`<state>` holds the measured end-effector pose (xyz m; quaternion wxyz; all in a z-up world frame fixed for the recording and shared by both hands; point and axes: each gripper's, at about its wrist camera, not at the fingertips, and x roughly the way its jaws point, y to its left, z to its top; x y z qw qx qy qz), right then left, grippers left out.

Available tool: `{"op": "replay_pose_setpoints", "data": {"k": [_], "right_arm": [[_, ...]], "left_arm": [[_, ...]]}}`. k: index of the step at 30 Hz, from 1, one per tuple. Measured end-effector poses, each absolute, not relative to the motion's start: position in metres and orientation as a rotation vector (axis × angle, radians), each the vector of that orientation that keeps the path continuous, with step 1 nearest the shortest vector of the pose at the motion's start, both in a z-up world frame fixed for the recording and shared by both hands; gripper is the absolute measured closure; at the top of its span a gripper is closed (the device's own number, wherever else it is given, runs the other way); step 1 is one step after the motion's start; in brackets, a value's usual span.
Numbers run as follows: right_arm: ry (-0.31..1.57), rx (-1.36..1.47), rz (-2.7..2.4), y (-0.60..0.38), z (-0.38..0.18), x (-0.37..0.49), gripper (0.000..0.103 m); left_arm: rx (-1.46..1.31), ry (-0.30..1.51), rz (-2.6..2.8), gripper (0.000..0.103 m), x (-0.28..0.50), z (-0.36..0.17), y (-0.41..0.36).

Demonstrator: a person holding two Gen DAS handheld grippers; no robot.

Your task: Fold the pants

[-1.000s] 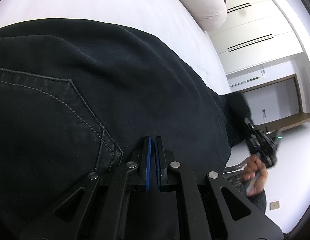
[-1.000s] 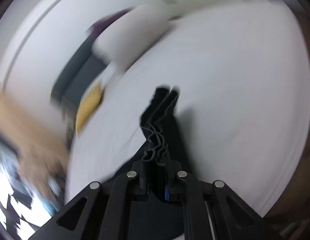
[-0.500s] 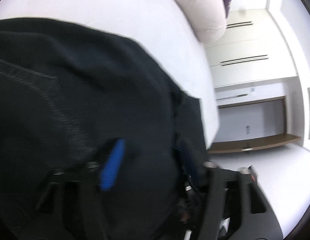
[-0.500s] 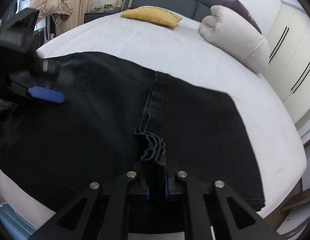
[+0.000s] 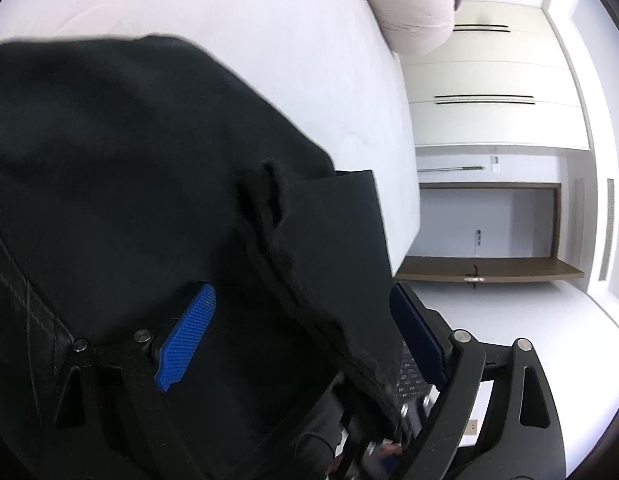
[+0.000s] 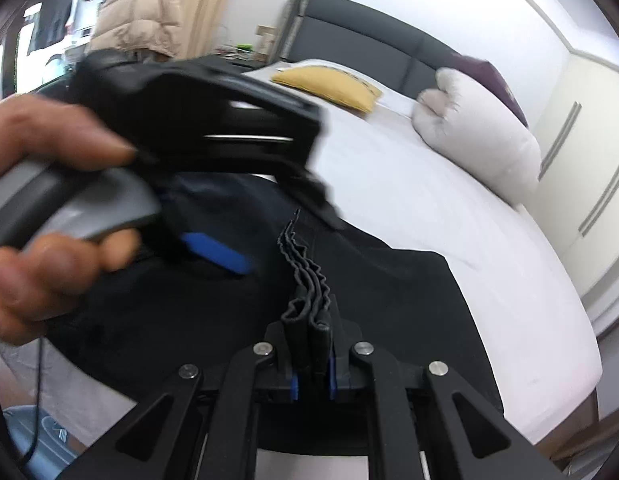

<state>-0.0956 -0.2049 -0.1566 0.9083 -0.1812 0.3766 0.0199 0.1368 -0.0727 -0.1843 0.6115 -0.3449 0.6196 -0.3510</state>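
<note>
Black pants point(image 6: 389, 300) lie folded over near foot edge of bed point(image 6: 429, 200). Right gripper point(image 6: 311, 360) jaws clenched on bunched hem layers. Left gripper point(image 5: 301, 340) jaws opening, cloth between but not pinched.

Advice: keep right pinch firm, lay hem square, then draw left clear.

Bed: white sheet, yellow cushion point(image 6: 329, 86), white pillow point(image 6: 477, 136) toward dark headboard point(image 6: 369, 48). White wardrobe point(image 5: 489, 80) beside.

left wrist: close above pants point(image 5: 149, 160), facing wardrobe point(image 5: 489, 80) | right wrist: faces headboard point(image 6: 369, 40) | shared: bed point(image 6: 429, 200)
</note>
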Motion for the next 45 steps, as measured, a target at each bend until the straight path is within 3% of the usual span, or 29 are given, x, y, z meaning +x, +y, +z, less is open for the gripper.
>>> {"op": "replay_pose_setpoints", "data": {"k": [1, 3, 6, 27, 31, 34, 36, 38, 41, 43, 45], "right_arm": [[0.773, -0.375, 0.054, -0.200, -0.155, -0.097, 0.092], [0.767, -0.390, 0.082, -0.190, -0.154, -0.099, 0.092], [0.758, -0.422, 0.113, -0.174, -0.156, -0.098, 0.092], [0.852, -0.464, 0.229, -0.125, -0.191, -0.071, 0.091], [0.896, -0.458, 0.224, -0.125, -0.205, -0.068, 0.085], [0.905, -0.409, 0.223, -0.128, -0.198, -0.069, 0.067], [0.920, -0.338, 0.273, -0.135, -0.189, -0.071, 0.033], [0.927, -0.246, 0.346, -0.146, -0.177, -0.082, 0.025], [0.961, -0.117, 0.433, -0.168, -0.161, -0.090, 0.028], [0.989, 0.043, 0.494, -0.202, -0.151, -0.088, 0.044], [1.011, 0.236, 0.515, -0.250, -0.144, -0.074, 0.073]], "left_arm": [[-0.776, 1.419, -0.819, 0.027, 0.139, -0.181, -0.070], [-0.742, 1.424, -0.827, 0.072, 0.142, -0.178, -0.067], [-0.669, 1.420, -0.801, 0.092, 0.145, -0.175, -0.056], [-0.599, 1.408, -0.679, 0.093, 0.143, -0.214, -0.051], [-0.618, 1.403, -0.672, 0.092, 0.144, -0.219, -0.048], [-0.533, 1.368, -0.629, 0.090, 0.141, -0.204, -0.043], [-0.475, 1.331, -0.573, 0.090, 0.137, -0.191, -0.041], [-0.451, 1.301, -0.526, 0.090, 0.135, -0.181, -0.034], [-0.377, 1.248, -0.513, 0.090, 0.127, -0.163, -0.044], [-0.328, 1.207, -0.561, 0.090, 0.117, -0.151, -0.065], [-0.288, 1.183, -0.605, 0.090, 0.109, -0.145, -0.086]]}}
